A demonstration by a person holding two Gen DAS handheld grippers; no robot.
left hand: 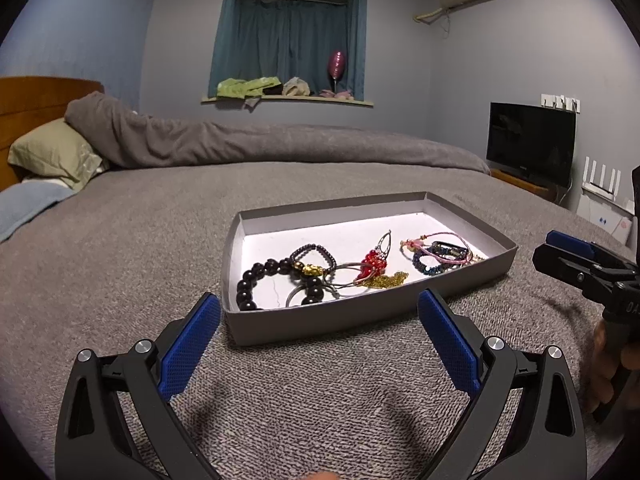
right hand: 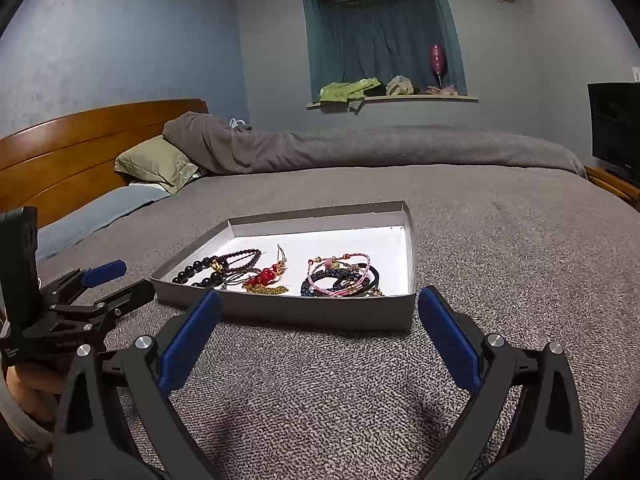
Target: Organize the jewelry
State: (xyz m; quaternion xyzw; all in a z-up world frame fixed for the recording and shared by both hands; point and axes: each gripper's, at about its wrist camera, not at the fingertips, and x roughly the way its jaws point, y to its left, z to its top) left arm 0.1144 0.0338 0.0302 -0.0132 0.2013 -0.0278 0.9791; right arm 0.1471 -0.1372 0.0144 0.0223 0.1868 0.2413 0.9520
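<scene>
A shallow grey box point(left hand: 320, 322) with a white floor lies on the bed and holds the jewelry; it also shows in the right wrist view point(right hand: 304, 314). Inside are a black bead bracelet point(left hand: 256, 284), a red bead piece with a gold chain point(left hand: 374, 266) and a bunch of blue and pink bracelets point(left hand: 440, 258) point(right hand: 344, 278). My left gripper point(left hand: 320, 304) is open and empty just before the box's near wall. My right gripper point(right hand: 320, 300) is open and empty before the box's other near wall. Each gripper shows in the other's view, the right one point(left hand: 560, 248) and the left one point(right hand: 120, 280).
The grey bedspread point(left hand: 120, 260) stretches all around the box. A rolled grey duvet point(left hand: 260, 144) and pillows point(left hand: 52, 152) lie at the far side by the wooden headboard point(right hand: 80, 148). A dark TV point(left hand: 530, 142) stands at the right beyond the bed.
</scene>
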